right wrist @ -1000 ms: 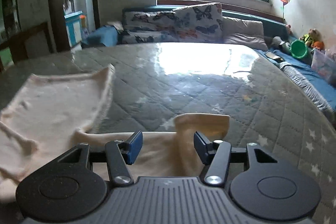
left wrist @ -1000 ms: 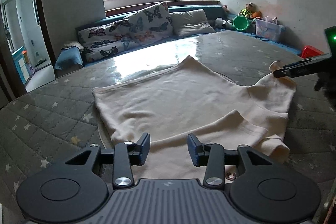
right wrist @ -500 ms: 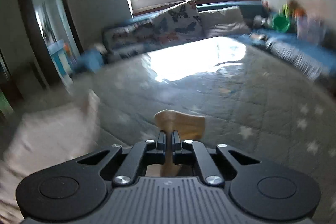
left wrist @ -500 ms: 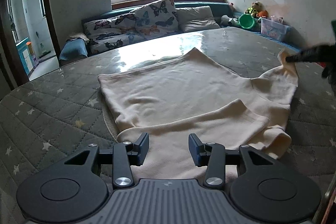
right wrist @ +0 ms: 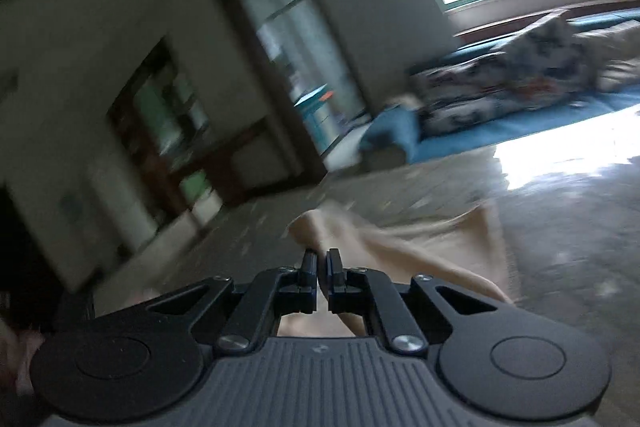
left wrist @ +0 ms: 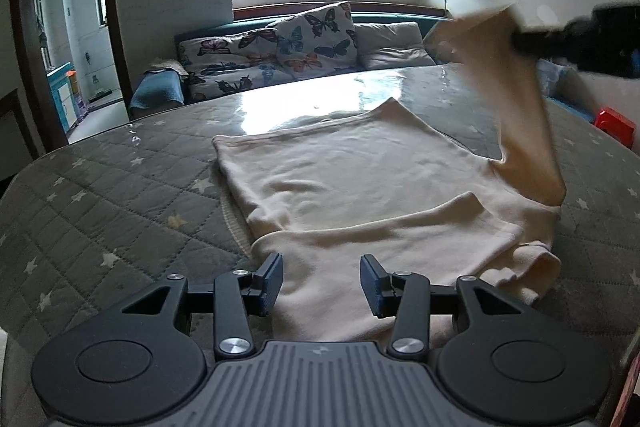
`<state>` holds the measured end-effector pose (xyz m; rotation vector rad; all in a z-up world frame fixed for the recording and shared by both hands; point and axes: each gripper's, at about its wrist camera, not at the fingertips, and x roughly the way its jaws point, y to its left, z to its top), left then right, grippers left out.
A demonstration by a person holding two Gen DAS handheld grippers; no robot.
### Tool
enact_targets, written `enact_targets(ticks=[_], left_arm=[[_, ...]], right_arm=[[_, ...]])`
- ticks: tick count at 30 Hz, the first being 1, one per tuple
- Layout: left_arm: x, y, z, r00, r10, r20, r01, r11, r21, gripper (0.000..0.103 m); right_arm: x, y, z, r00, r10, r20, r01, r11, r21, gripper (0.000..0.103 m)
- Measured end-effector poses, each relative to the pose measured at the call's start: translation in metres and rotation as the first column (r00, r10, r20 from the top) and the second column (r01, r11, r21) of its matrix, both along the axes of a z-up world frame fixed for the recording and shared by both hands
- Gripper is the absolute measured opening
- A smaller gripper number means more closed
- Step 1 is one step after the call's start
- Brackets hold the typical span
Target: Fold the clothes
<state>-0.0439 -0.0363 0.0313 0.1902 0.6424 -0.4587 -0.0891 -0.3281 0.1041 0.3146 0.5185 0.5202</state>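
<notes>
Cream cloth, a garment [left wrist: 360, 179], lies spread across the middle of a grey quilted table [left wrist: 100, 195] under a glossy clear cover. In the left wrist view its near part is folded over and reaches the bottom centre, where the left gripper [left wrist: 321, 279] hangs over it with jaws apart and released, pads clear of the fabric. At the upper right of that frame one corner of the garment is lifted high off the table, pinched by the right gripper [left wrist: 520, 37], which shows there as a dark blurred shape. The right wrist view is smeared, yet it shows that gripper [right wrist: 321, 267] clenched on a fold of the cloth at lower centre. A butterfly cushion [left wrist: 316, 39] sits on the sofa [left wrist: 400, 17] under the window, upper centre
</notes>
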Motion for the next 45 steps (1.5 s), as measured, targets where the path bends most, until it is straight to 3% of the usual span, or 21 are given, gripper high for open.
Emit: enact_targets(ticks=[3, 6, 10, 15, 20, 22, 24, 26, 30, 32, 33, 34, 38, 42, 45], left_arm=[[-0.001, 0.007, 0.0, 1.0, 0.015, 0.0, -0.015, 1.0, -0.003, 0.048], [-0.003, 0.015, 0.001, 1.0, 0.027, 0.002, -0.027, 1.0, -0.009, 0.048], [-0.005, 0.018, 0.002, 1.0, 0.023, 0.004, -0.022, 0.999, -0.027, 0.048], [-0.008, 0.001, 0.002, 0.997, -0.072, -0.02, 0.07, 0.996, -0.063, 0.048], [0.0, -0.025, -0.007, 0.991, -0.112, -0.066, 0.111, 0.994, -0.023, 0.048], [0.004, -0.03, -0.008, 0.989, -0.124, -0.081, 0.122, 0.992, -0.024, 0.048], [0.007, -0.036, -0.01, 0.987, -0.134, -0.086, 0.133, 0.991, -0.012, 0.047], [0.01, -0.041, -0.013, 0.984, -0.146, -0.101, 0.146, 0.989, -0.01, 0.045], [0.013, -0.043, -0.019, 0.985, -0.145, -0.099, 0.147, 0.989, 0.014, 0.016], [0.015, -0.042, -0.016, 0.987, -0.132, -0.096, 0.133, 0.991, 0.008, 0.012], [0.014, -0.043, -0.011, 0.989, -0.129, -0.074, 0.131, 0.991, 0.017, 0.011], [0.013, -0.044, -0.006, 0.991, -0.129, -0.045, 0.13, 0.991, 0.028, 0.011], [0.011, -0.048, 0.014, 0.987, -0.146, 0.064, 0.144, 0.989, 0.037, 0.011], [0.023, -0.047, 0.0, 0.992, -0.123, 0.005, 0.123, 0.991, 0.044, 0.012], [0.026, -0.044, -0.012, 0.994, -0.105, -0.034, 0.107, 0.993, 0.053, 0.015]], right_arm=[[0.002, 0.034, -0.019, 0.995, 0.084, -0.046, -0.087, 0.993, -0.082, 0.011], [-0.002, 0.04, -0.026, 0.993, 0.098, -0.063, -0.106, 0.985, -0.139, 0.02], [0.0, 0.011, -0.032, 0.996, 0.019, -0.091, -0.035, 0.984, -0.175, 0.021], [-0.009, -0.04, -0.051, 0.976, -0.147, -0.164, 0.11, 0.971, -0.214, 0.021], [-0.02, -0.066, -0.063, 0.958, -0.213, -0.193, 0.173, 0.963, -0.208, 0.022], [-0.019, -0.07, -0.062, 0.959, -0.215, -0.187, 0.179, 0.964, -0.195, 0.032], [-0.014, -0.068, -0.063, 0.962, -0.209, -0.174, 0.176, 0.966, -0.189, 0.036], [-0.007, -0.064, -0.066, 0.965, -0.2, -0.168, 0.169, 0.968, -0.186, 0.036], [0.006, -0.062, -0.079, 0.959, -0.203, -0.196, 0.166, 0.968, -0.19, 0.036], [0.009, -0.063, -0.088, 0.95, -0.211, -0.231, 0.173, 0.969, -0.176, 0.03], [0.007, -0.065, -0.09, 0.947, -0.218, -0.237, 0.182, 0.97, -0.163, 0.018], [0.004, -0.066, -0.089, 0.945, -0.224, -0.236, 0.192, 0.97, -0.151, 0.012], [-0.01, -0.069, -0.083, 0.942, -0.242, -0.233, 0.213, 0.967, -0.144, 0.012], [-0.012, -0.066, -0.085, 0.933, -0.259, -0.25, 0.214, 0.958, -0.192, 0.013], [-0.007, -0.06, -0.076, 0.949, -0.241, -0.203, 0.199, 0.958, -0.207, 0.024]])
